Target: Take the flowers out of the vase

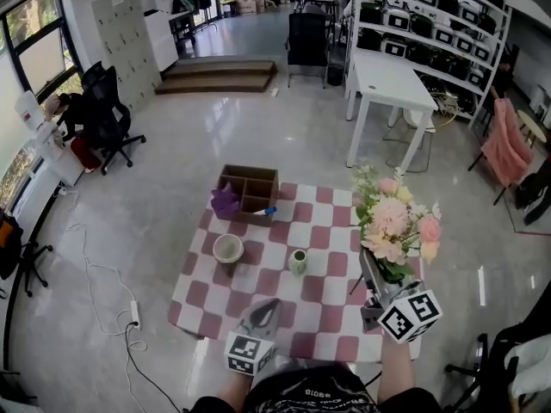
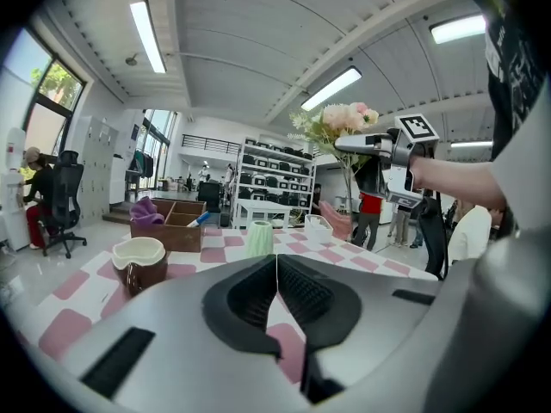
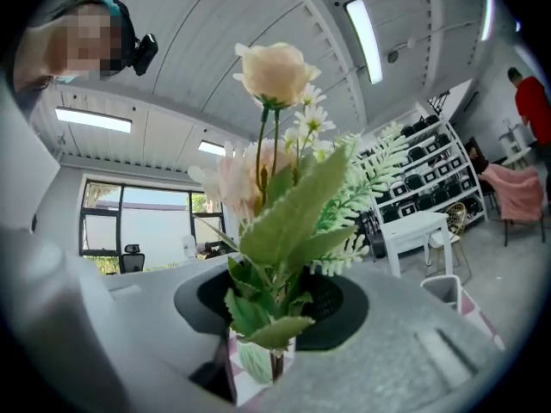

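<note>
A bunch of pink, cream and white flowers [image 1: 392,222] with green leaves hangs in the air over the right side of the table. My right gripper [image 1: 373,265] is shut on its stems [image 3: 274,364], and the blooms [image 3: 274,76] rise above the jaws. The small pale green vase [image 1: 298,261] stands upright and apart from them at the middle of the checked cloth, also seen as the vase [image 2: 259,237] ahead of my left gripper. My left gripper [image 1: 268,306] sits near the table's front edge, shut with nothing between its pads [image 2: 275,269].
The table has a pink and white checked cloth [image 1: 331,317]. A brown cup with a cream rim [image 1: 228,249] stands left of the vase. At the back is a wooden divided box [image 1: 250,192] holding a purple thing. A white basket [image 3: 443,289] sits on the table's right side. A white desk [image 1: 387,80] stands beyond.
</note>
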Tool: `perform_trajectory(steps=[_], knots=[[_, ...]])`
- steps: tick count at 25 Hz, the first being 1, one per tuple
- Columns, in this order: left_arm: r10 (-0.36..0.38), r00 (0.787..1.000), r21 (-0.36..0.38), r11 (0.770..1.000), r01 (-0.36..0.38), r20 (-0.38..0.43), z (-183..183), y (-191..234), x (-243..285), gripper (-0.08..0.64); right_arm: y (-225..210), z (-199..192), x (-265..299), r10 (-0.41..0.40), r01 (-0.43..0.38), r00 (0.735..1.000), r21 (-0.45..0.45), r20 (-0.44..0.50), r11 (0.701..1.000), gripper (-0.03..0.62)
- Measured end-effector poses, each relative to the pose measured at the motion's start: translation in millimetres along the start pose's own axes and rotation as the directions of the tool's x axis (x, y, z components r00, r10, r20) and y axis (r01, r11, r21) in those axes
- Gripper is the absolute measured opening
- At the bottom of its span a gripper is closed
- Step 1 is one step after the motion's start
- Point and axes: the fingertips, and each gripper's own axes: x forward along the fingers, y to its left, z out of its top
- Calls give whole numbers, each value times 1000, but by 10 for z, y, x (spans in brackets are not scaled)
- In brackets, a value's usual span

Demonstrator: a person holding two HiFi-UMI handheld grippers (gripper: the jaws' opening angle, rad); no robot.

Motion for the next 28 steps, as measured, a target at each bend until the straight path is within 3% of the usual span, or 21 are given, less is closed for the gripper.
perform_trajectory(steps=[4, 14, 28], knots=[[5, 1000, -8, 1000, -5, -2, 55, -35, -13, 12, -91, -190, -93, -29, 31, 995, 24, -92, 999, 143], [-7, 1000, -5, 1000, 7, -3, 41, -83, 65, 12, -283, -608, -259, -41, 74, 975, 142, -220, 987, 143], [-8, 1000, -4, 1000, 8, -21, 35, -103, 193, 12, -590, -1422, -444, -37, 163, 898, 253, -439, 954, 137]])
